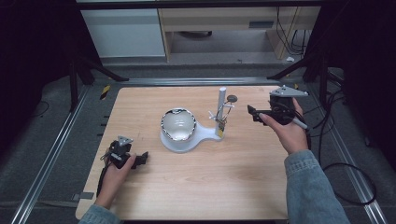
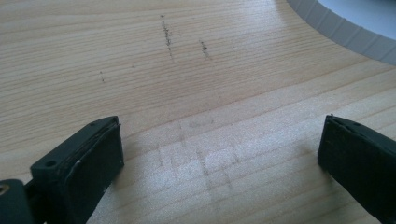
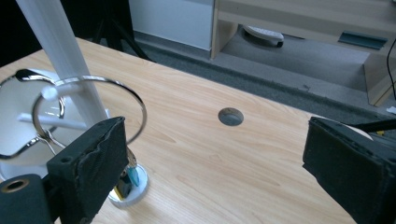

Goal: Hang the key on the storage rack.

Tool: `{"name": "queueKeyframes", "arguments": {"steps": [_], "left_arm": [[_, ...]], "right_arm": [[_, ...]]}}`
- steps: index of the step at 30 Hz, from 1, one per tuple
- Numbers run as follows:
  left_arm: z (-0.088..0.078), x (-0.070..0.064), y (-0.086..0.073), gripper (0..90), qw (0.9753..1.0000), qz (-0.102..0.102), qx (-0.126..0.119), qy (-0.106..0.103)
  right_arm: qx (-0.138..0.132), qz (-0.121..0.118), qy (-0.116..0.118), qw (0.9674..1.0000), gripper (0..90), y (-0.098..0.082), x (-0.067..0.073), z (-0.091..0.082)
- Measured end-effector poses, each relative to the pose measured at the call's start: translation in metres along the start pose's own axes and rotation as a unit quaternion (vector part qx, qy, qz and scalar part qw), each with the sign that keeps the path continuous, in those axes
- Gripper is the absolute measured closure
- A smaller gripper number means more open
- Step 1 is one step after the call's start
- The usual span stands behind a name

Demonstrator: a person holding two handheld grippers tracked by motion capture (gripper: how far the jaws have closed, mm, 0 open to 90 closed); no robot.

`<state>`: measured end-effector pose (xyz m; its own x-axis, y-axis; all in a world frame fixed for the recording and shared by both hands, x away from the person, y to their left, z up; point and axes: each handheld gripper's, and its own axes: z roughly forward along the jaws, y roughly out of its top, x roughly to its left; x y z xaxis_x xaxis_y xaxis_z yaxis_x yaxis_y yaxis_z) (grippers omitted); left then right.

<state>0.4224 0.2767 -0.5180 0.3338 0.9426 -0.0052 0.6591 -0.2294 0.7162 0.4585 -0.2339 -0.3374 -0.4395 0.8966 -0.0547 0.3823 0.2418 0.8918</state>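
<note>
I see the wooden table (image 1: pixel 196 186) whole from above, but in the left gripper view it is cut to a patch of grain with some dark specks. On it sits a white stand (image 1: pixel 184 140), about the centre of the table, with a shiny bowl (image 1: pixel 178 124) on its round base. At 3 o'clock of the bowl a white post (image 1: pixel 221 109) rises from the stand, and thin wire rings (image 3: pixel 88 109) hang on its pegs. What the small teal and yellow piece (image 3: pixel 131 179) at the foot of the post is, I cannot make out. I can read no writing or label anywhere.

My right gripper (image 1: pixel 256 113) is held at 3 o'clock of the post, near it but not touching; its jaws stand wide apart with nothing between them. My left gripper (image 1: pixel 141 158) lies at 8 o'clock of the stand, jaws also wide apart and empty over bare wood.
</note>
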Motion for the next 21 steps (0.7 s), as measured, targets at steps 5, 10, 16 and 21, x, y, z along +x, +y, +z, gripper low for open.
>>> {"name": "queueKeyframes", "arguments": {"steps": [5,10,16,21], "left_arm": [[0.000,0.000,0.000,0.0,1.0000,0.000,0.000,0.000],[0.000,0.000,0.000,0.0,1.0000,0.001,0.000,0.000],[0.000,0.000,0.000,0.0,1.0000,0.001,0.000,0.000],[0.000,0.000,0.000,0.0,1.0000,0.001,0.000,0.000]], "right_arm": [[0.009,0.006,-0.002,0.9999,7.4,-0.010,-0.003,0.001],[0.015,0.009,-0.004,0.9998,8.2,-0.019,-0.005,0.002],[0.028,0.012,-0.006,0.9995,9.1,-0.033,-0.006,0.005],[0.038,0.013,-0.004,0.9992,10.1,-0.045,-0.006,0.007]]}}
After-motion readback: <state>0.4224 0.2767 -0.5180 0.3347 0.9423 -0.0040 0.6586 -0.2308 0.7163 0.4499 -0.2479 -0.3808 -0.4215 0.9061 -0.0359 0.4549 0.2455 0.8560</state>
